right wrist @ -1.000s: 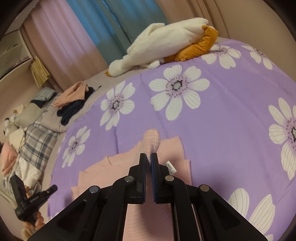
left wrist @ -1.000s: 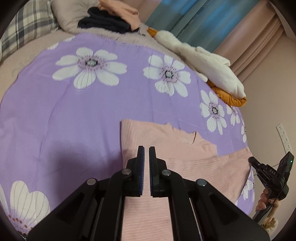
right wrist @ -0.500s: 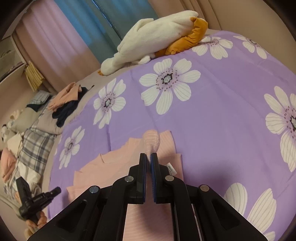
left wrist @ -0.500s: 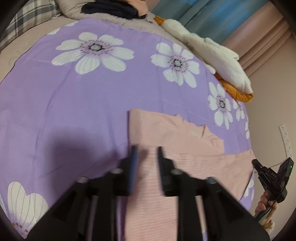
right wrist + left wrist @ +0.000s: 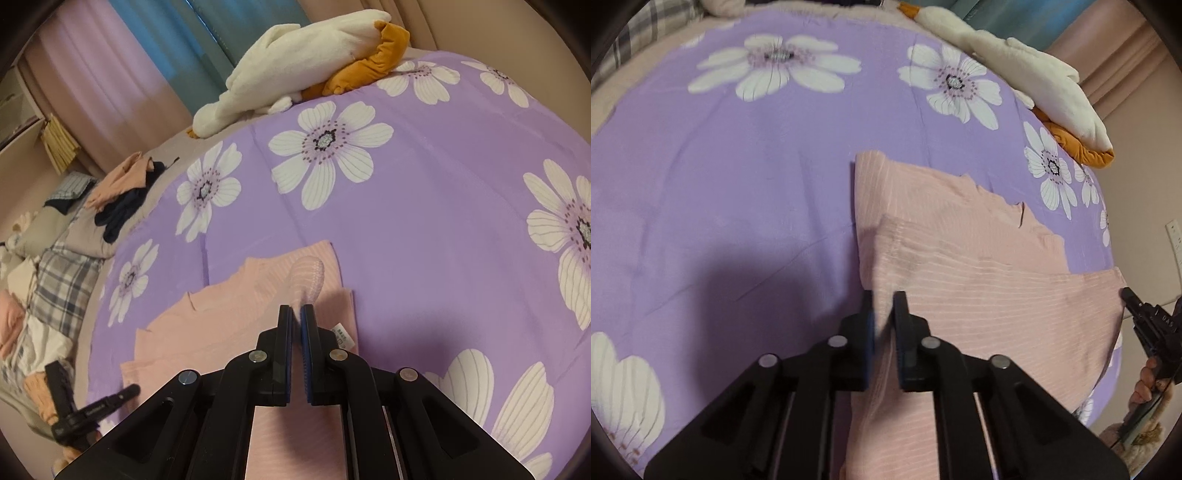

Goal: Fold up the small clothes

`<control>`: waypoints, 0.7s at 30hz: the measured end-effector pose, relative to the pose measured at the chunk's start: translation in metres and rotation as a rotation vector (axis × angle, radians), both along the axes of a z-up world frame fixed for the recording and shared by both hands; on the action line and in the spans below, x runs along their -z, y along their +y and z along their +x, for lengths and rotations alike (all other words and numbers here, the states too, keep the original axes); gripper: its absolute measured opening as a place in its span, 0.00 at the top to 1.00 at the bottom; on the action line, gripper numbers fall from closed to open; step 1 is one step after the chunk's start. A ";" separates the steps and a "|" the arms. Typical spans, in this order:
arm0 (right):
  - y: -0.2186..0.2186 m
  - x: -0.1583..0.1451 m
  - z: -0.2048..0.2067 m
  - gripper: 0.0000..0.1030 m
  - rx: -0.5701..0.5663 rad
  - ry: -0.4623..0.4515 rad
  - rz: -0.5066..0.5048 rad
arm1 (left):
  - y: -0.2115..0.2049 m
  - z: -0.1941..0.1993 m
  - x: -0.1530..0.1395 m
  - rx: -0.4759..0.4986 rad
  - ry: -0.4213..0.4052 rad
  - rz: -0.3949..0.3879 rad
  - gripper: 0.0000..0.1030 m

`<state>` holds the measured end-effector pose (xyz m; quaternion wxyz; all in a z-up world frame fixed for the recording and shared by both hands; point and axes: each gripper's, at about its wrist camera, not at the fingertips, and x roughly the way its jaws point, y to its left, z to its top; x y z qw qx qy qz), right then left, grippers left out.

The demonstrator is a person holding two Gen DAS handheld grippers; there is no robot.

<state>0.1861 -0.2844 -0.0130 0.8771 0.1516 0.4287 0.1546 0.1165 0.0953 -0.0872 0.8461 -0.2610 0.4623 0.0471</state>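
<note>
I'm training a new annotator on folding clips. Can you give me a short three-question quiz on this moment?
1. True or false: the right tongs pinch a fold of the pink garment.
2. What lies under the garment? A) a wooden table B) a purple flowered sheet C) a grey carpet
3. Fill in: the left tongs sit at the garment's ___ edge in the left wrist view.

Key: 1 true; 2 B; 3 left. The left tongs' jaws have just been closing, with a ridge of the garment's cloth between them.
</note>
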 end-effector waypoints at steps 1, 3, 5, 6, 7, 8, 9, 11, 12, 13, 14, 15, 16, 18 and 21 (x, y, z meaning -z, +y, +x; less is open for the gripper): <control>0.000 -0.001 -0.002 0.93 -0.001 -0.004 0.002 | -0.002 -0.003 -0.005 0.002 -0.010 0.019 0.96; -0.001 -0.002 -0.004 0.93 -0.004 -0.012 0.006 | -0.005 -0.006 -0.011 0.010 -0.031 0.027 0.97; -0.002 -0.005 -0.005 0.93 -0.004 -0.021 0.010 | -0.005 -0.007 -0.020 0.017 -0.056 0.014 0.97; -0.002 -0.006 -0.005 0.93 -0.003 -0.024 0.012 | -0.004 -0.007 -0.024 0.013 -0.066 0.006 0.98; -0.003 -0.009 -0.005 0.93 -0.004 -0.029 0.019 | -0.004 -0.005 -0.028 0.008 -0.076 0.001 0.98; -0.003 -0.010 -0.005 0.93 -0.006 -0.032 0.025 | -0.003 -0.004 -0.034 0.013 -0.094 -0.004 0.98; -0.003 -0.013 -0.005 0.93 -0.007 -0.038 0.030 | -0.003 -0.001 -0.038 0.011 -0.109 -0.005 0.98; -0.003 -0.020 -0.004 0.93 -0.010 -0.059 0.035 | -0.001 0.004 -0.049 0.012 -0.135 0.001 0.98; -0.003 -0.024 -0.002 0.93 -0.009 -0.068 0.034 | 0.000 0.007 -0.053 0.007 -0.146 0.003 0.98; -0.004 -0.029 0.000 0.93 -0.005 -0.082 0.034 | 0.002 0.011 -0.057 0.006 -0.157 0.007 0.98; -0.003 -0.033 0.003 0.93 -0.006 -0.095 0.030 | 0.004 0.016 -0.062 0.009 -0.169 0.015 0.98; -0.003 -0.035 0.005 0.93 -0.006 -0.104 0.025 | 0.006 0.020 -0.064 0.004 -0.180 0.019 0.97; -0.001 -0.038 0.012 0.93 -0.008 -0.117 0.019 | 0.010 0.026 -0.066 -0.005 -0.186 0.023 0.97; 0.001 -0.039 0.023 0.93 -0.013 -0.120 0.013 | 0.018 0.041 -0.064 -0.021 -0.181 0.017 0.97; 0.009 -0.030 0.048 0.93 -0.021 -0.108 -0.023 | 0.030 0.062 -0.054 -0.045 -0.159 0.005 0.97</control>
